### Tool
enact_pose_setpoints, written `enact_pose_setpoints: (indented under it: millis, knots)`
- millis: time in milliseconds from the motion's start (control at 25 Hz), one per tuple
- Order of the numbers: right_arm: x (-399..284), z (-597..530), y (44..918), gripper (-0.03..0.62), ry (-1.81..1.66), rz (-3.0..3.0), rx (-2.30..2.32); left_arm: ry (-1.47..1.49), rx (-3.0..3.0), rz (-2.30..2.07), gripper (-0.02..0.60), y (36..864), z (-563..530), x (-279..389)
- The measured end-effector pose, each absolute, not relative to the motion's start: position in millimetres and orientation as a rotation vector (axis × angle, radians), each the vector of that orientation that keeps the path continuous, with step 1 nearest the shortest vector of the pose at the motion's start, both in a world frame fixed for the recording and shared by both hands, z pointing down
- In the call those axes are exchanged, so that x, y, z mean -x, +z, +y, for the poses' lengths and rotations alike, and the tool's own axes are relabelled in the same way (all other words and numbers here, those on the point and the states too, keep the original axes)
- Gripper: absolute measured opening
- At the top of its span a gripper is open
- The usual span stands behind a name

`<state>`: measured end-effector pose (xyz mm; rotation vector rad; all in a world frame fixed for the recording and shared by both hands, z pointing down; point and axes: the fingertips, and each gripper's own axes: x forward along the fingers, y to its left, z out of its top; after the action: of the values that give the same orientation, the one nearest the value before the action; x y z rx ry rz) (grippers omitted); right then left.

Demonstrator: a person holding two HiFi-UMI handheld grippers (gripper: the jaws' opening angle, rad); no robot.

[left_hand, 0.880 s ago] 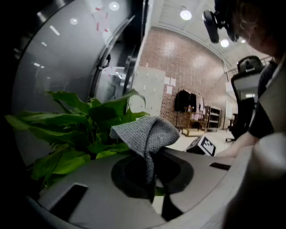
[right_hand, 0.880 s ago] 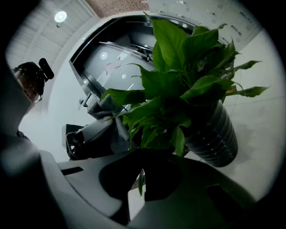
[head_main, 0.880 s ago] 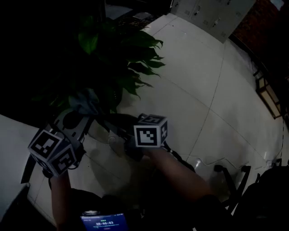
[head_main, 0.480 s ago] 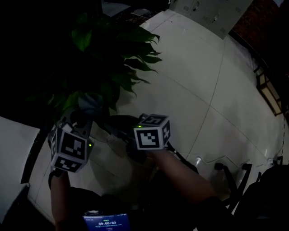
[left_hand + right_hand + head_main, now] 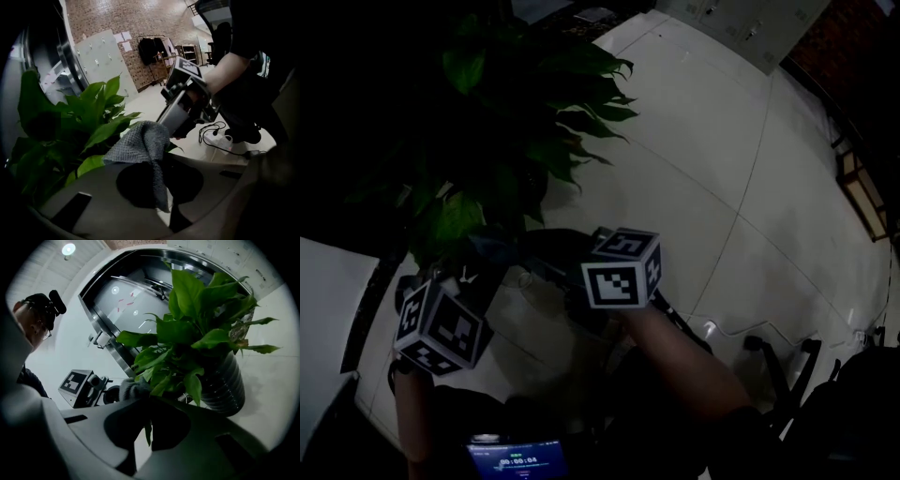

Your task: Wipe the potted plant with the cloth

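Note:
The potted plant has broad green leaves and stands in a dark ribbed pot on the pale floor; in the head view it fills the upper left. My left gripper is shut on a grey waffle cloth, which drapes against the lower leaves. My right gripper is shut on a leaf, and the leaf's tip hangs between the jaws. The two grippers are close together at the near side of the plant, and each shows in the other's view: the right gripper and the left gripper.
A white table edge lies at the left. Cables and a power strip trail on the floor by the person's legs. Lockers and a brick wall stand far off. The tiled floor stretches to the right of the plant.
My left gripper has drawn down and back toward me with the cloth, off the upper leaves to the lower ones, and its cube has turned. The right gripper has barely moved.

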<state>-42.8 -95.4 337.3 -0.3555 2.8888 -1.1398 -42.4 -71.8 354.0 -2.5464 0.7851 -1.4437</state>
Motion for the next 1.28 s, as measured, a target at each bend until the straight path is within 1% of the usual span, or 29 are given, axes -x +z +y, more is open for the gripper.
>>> enact_pose_setpoints:
  millis: [120, 240, 360, 440, 560, 640, 760, 840, 880, 960, 1040, 1160, 1280]
  knots:
    - [40.7, -96.5, 336.7, 0.015, -1.133, 2.896, 0.366, -1.306, 2.550, 0.899, 0.030, 333.7, -84.6, 41.9]
    - [44.7, -91.3, 345.6, 0.015, -1.128, 2.942, 0.375, -1.206, 2.529, 1.144, 0.029, 317.5, -107.5, 56.4]
    - [45.1, -89.4, 353.0, 0.015, -1.139, 2.960, 0.392, -0.982, 2.694, 1.316, 0.029, 283.1, -109.6, 44.8]
    - [44.4, -90.8, 352.2, 0.015, -1.140, 2.957, 0.397, -0.882, 2.852, 1.266, 0.028, 267.6, -98.3, 24.4]
    - [44.9, -87.6, 350.8, 0.015, -1.133, 2.967, 0.379, -0.981, 2.976, 1.110, 0.029, 282.4, -73.1, 2.9]
    - [44.5, -85.9, 351.4, 0.015, -1.144, 2.964, 0.368, -0.965, 3.121, 1.004, 0.029, 288.9, -54.9, -12.6]
    - [40.8, -86.4, 350.0, 0.015, -1.186, 2.938, 0.352, -0.706, 3.450, 0.909, 0.028, 284.8, -46.5, -25.8]
    - [38.8, -84.7, 347.9, 0.015, -1.198, 2.934, 0.341, -0.606, 3.464, 1.076, 0.028, 292.6, -67.8, -7.6]
    - [38.2, -82.9, 347.8, 0.015, -1.198, 2.940, 0.338, -0.649, 3.370, 1.211, 0.028, 298.9, -81.0, 8.1]
    - [36.6, -80.5, 347.5, 0.015, -1.196, 2.946, 0.339, -0.844, 3.072, 1.439, 0.029, 308.8, -102.6, 42.7]
    - [34.7, -82.0, 344.8, 0.015, -1.178, 2.943, 0.345, -1.019, 2.798, 1.549, 0.029, 313.4, -118.6, 69.0]
    - [35.2, -83.7, 341.0, 0.015, -1.120, 2.965, 0.356, -1.212, 2.602, 1.452, 0.029, 325.0, -125.0, 77.0]
    - [38.6, -83.6, 337.9, 0.015, -1.076, 2.971, 0.353, -1.327, 2.562, 1.211, 0.029, 336.1, -114.9, 56.6]
